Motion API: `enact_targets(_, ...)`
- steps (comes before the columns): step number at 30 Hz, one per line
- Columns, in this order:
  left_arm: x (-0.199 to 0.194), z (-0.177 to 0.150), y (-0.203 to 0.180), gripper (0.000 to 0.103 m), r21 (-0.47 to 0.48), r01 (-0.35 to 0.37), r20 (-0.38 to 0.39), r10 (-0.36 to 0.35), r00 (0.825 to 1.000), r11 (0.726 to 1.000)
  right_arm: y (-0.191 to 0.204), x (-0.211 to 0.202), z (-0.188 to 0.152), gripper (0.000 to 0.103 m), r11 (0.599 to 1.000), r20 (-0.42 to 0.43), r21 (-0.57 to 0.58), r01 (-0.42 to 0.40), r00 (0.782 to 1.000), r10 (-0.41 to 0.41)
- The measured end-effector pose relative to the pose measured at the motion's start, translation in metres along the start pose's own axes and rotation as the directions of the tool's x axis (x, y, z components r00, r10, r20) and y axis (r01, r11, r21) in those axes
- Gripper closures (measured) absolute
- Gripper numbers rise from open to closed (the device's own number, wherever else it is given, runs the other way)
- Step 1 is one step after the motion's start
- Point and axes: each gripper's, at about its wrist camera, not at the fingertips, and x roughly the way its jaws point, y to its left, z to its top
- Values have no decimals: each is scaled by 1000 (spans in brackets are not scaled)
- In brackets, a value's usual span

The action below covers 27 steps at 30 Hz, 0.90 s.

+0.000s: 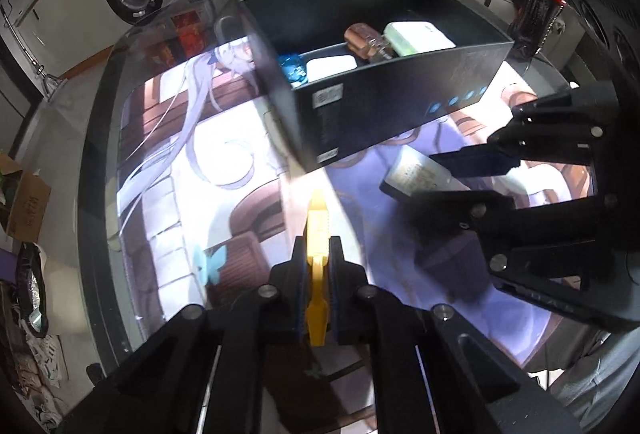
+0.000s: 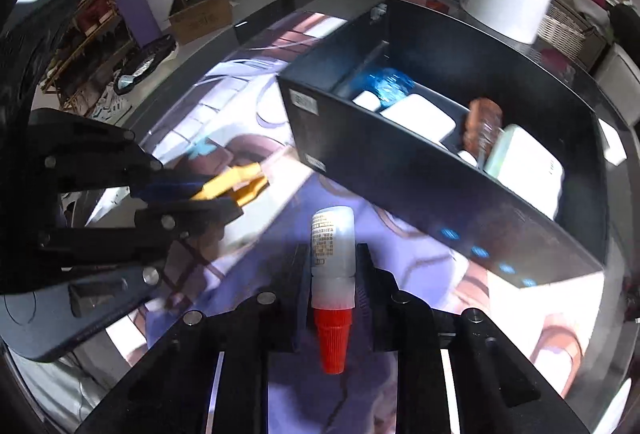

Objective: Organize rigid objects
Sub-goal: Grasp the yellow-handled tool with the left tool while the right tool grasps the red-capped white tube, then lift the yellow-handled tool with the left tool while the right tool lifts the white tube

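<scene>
Yellow clip and red-capped bottle, each gripped beside the black box.
Left tool (image 1: 317, 258) is clamped on the yellow clip (image 1: 318, 230); right tool (image 2: 333, 274) pinches the white bottle (image 2: 332, 254) (red cap toward the camera), both above the printed surface (image 1: 180, 169) near the box (image 1: 400, 105).

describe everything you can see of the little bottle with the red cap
The small bottle has a translucent white plastic body with a printed label of small text and a ribbed, tapering red cap. It lies lengthwise between the fingers of the right gripper, cap toward the camera and flat base pointing away, pads pressed on its sides. It sits just in front of the black divided box, over the illustrated mat. Whether it rests on the mat cannot be told.
</scene>
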Motion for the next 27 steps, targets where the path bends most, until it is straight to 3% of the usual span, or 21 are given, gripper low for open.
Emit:
enact_targets(8,11,21,-45,96,26,-1,-20,2,1000,1000,-44,-16,-26,82,989,-31,146,35,999,-31)
enact_targets(12,20,25,-56,95,40,-54,-25,55,998,998,-54,-12,-31,82,984,-50,176,38,998,-30)
enact_targets(18,21,27,-55,96,32,-46,-22,47,999,998,-61,-13,-34,82,985,-57,170,36,998,-27)
enact_targets(22,6,27,-47,97,6,-35,31,35,999,999,-61,-20,-36,82,983,-32,181,31,999,-26)
enact_targets(27,-32,25,-46,97,20,-46,183,42,982,999,-62,-54,-35,82,978,100,207,15,994,-37)
